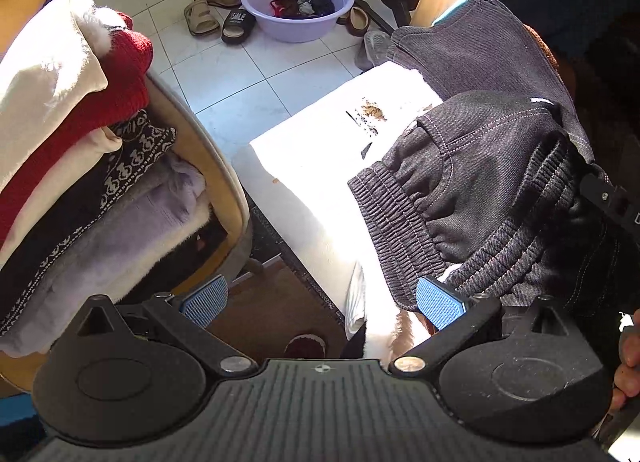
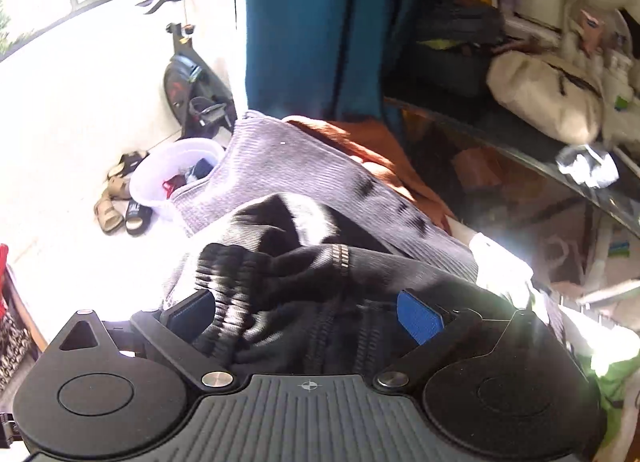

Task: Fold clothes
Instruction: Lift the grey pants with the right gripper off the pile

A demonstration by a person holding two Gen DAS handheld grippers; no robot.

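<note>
A pair of dark charcoal denim-look trousers with a ribbed elastic waistband (image 1: 460, 198) lies bunched on a white padded surface (image 1: 320, 166) in bright sun, partly over a grey corduroy garment (image 1: 472, 46), apparently laid there for folding. The left gripper (image 1: 324, 304) hangs over the surface's near edge with its blue ridged pads spread apart and nothing between them; one pad sits just beside the waistband. The right gripper (image 2: 304, 316) hovers over the dark trousers, its jaws wide apart and gripping nothing, though the picture is blurred. Beside the surface, a wooden chair (image 1: 224, 182) holds a stack of folded knitwear and fleece (image 1: 80, 134), probably finished pieces. A lilac plastic basin (image 1: 298, 2) of small clothes stands on the tiled floor.
</note>
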